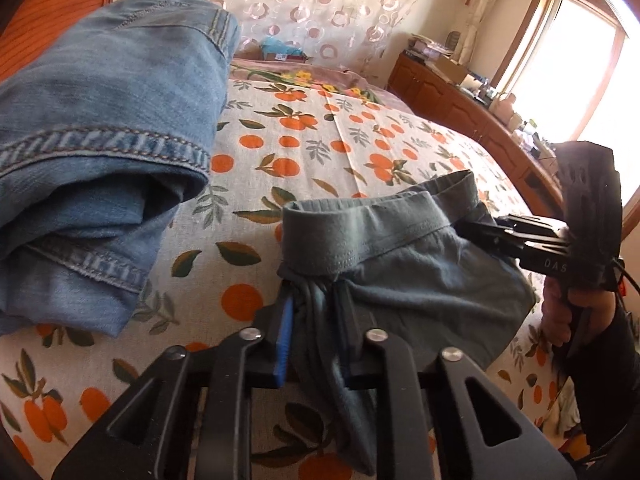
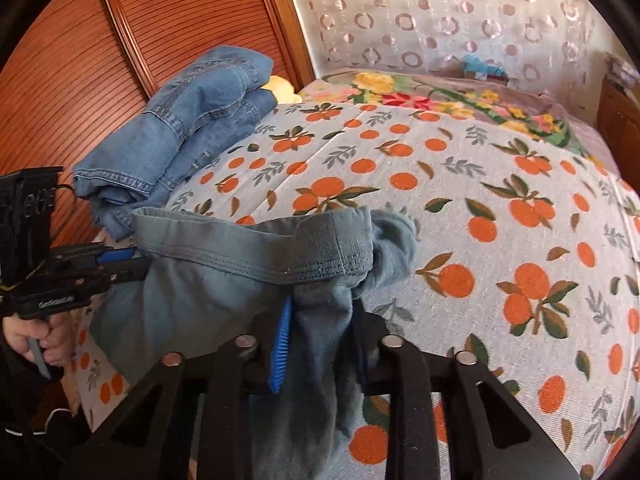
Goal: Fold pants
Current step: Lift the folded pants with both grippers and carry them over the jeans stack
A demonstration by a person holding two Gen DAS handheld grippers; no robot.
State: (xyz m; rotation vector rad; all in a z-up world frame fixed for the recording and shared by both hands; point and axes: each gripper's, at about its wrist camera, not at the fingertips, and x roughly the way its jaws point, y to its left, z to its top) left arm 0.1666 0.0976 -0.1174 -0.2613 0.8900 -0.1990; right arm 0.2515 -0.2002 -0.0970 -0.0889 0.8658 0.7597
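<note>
Grey-green pants [image 1: 400,276] with an elastic waistband [image 1: 360,228] hang stretched between both grippers above the bed. My left gripper [image 1: 316,308] is shut on bunched cloth just under the waistband's left end. In the same view my right gripper [image 1: 484,232] bites the right end, held by a hand [image 1: 560,312]. The right wrist view shows the right gripper [image 2: 322,316] shut on a gathered fold of the pants [image 2: 224,292] below the waistband [image 2: 256,248]. There the left gripper [image 2: 128,264] clamps the far left edge. Fabric hides the inner pads.
Folded blue jeans [image 1: 100,140] [image 2: 180,132] lie at the bed's left side beside a ribbed wooden cupboard [image 2: 80,60]. The orange-print bedsheet [image 1: 320,140] [image 2: 480,200] spreads beyond the pants. A floral blanket [image 2: 440,96] and padded headboard [image 1: 300,8] lie behind; a wooden dresser [image 1: 460,100] runs along the right.
</note>
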